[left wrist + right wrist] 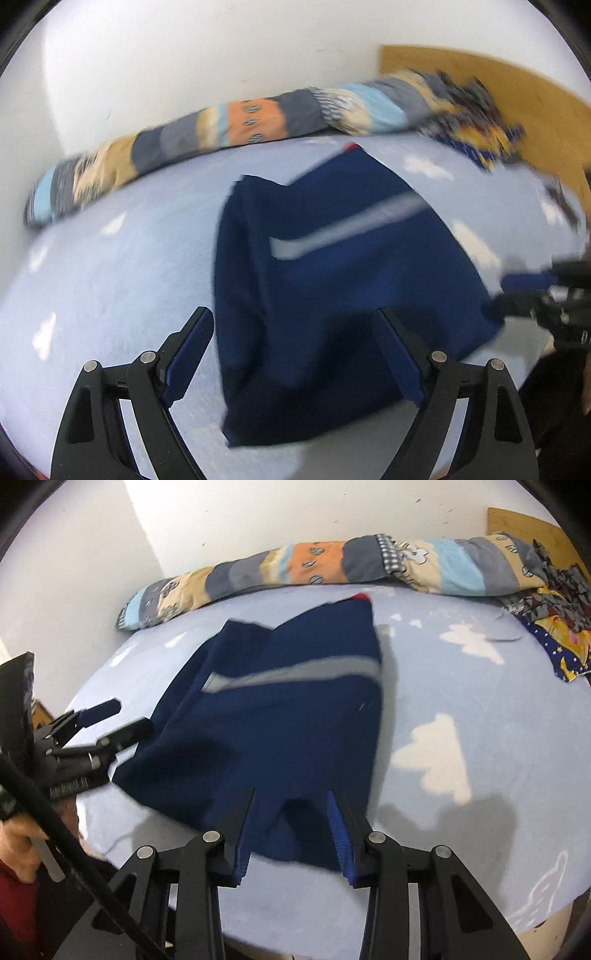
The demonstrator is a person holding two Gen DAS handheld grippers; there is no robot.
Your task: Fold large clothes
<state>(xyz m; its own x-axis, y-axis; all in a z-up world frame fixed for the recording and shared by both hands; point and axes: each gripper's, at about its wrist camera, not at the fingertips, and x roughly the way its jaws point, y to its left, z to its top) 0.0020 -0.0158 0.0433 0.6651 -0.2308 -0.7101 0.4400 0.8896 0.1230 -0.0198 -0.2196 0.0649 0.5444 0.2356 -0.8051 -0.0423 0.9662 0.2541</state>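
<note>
Lying across the middle of both views is the folded navy-blue garment with a grey stripe (280,716), spread on the pale-blue bed sheet with white cloud shapes (461,709). Along the top of the frame runs a long rolled quilt in orange, grey, cream and light-blue patches (321,565), hugging the white wall (258,513); a crumpled dark-blue and yellow patterned cloth (554,627) sits at the upper right, beside a brown wooden board (480,85). None of them touches the garment.

The garment's long axis runs from the bottom centre toward the top centre of the right wrist view, a red-tipped corner pointing at the quilt, the grey stripe crossing it.

The left gripper (295,321) stands wide, nothing between its fingers. The right gripper (291,794) is narrower, its jaws apart over the garment's near edge; no grip shows.
</note>
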